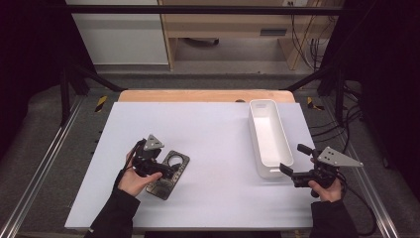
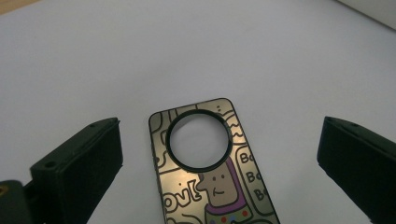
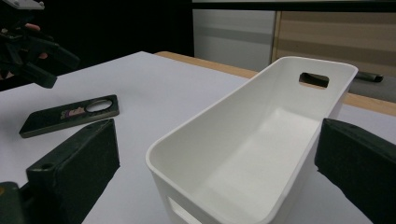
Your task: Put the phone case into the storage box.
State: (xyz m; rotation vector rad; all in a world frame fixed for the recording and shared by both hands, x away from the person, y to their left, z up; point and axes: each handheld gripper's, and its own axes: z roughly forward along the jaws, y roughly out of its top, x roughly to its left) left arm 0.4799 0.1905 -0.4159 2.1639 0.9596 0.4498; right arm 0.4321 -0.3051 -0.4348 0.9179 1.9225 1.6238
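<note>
The flat, dark rectangular phone case with rounded corners, a round camera cut-out and a cartoon print lies face-up on the white table sheet, at the near left of the high view and well apart from the long white plastic bin with handle slots at the right. My left gripper hangs just above the case, and in the left gripper view my two black jaws stand spread wide, one on each side of the printed panel, with bare sheet visible between each pad and the case's long edges; nothing is pinched. My left hand holds that gripper over the near end of the case. My right gripper is likewise spread, its jaws flanking the near end wall of the bin without touching it as far as I can tell, and my right hand sits at the table's right edge. The bin's interior is bare in the right gripper view, where the case also lies on the sheet farther off. I judge the work to be at its opening stage: the approach to the case is made, while the closing of the jaws, the lift, the carry across and a likely placement in the bin are all left to do.
</note>
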